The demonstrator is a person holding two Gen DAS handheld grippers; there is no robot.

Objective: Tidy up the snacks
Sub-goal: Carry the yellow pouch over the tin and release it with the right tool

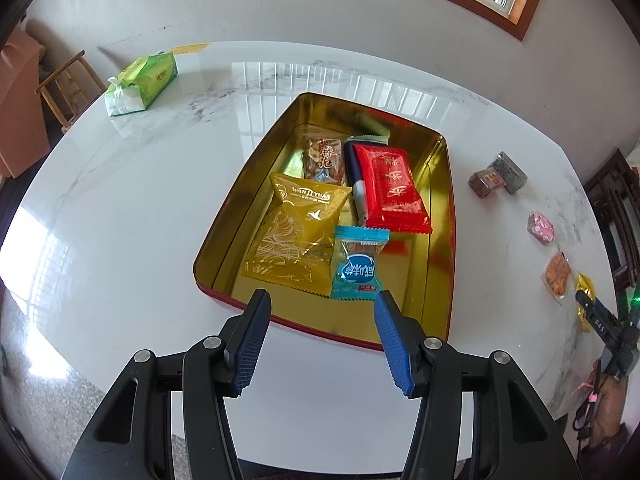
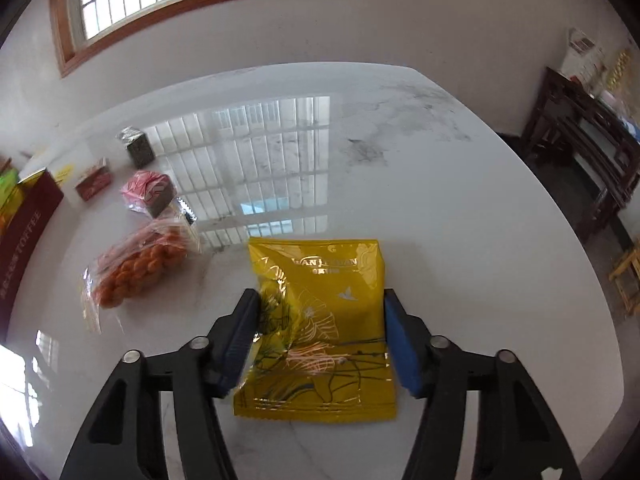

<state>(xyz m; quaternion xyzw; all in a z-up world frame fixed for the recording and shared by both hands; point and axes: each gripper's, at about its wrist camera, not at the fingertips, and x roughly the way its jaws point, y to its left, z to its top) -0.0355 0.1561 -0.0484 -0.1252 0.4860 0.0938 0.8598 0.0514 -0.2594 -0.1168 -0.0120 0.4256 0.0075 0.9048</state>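
Note:
A gold-lined tin [image 1: 236, 208] with a red outer wall sits mid-table and holds several packets: a yellow packet [image 1: 294, 232], a blue packet [image 1: 356, 268], a red packet [image 1: 394, 190] and a brown one [image 1: 323, 159]. My left gripper [image 1: 322, 334] is open and empty over the tin's near rim. My right gripper [image 2: 320, 344] has its jaws around a second yellow packet [image 2: 320, 320] lying on the table; the fingers [image 2: 402, 350] touch its sides. The right gripper also shows at the right edge of the left wrist view [image 1: 592, 312].
Loose snacks lie on the marble table [image 2: 440, 208]: an orange packet [image 2: 136, 268], a pink one [image 2: 148, 192], a small red-brown box [image 2: 93, 184] and a dark cube [image 2: 136, 146]. A green tissue box [image 1: 142, 84] sits far left. The tin's wall [image 2: 24, 232] is at left.

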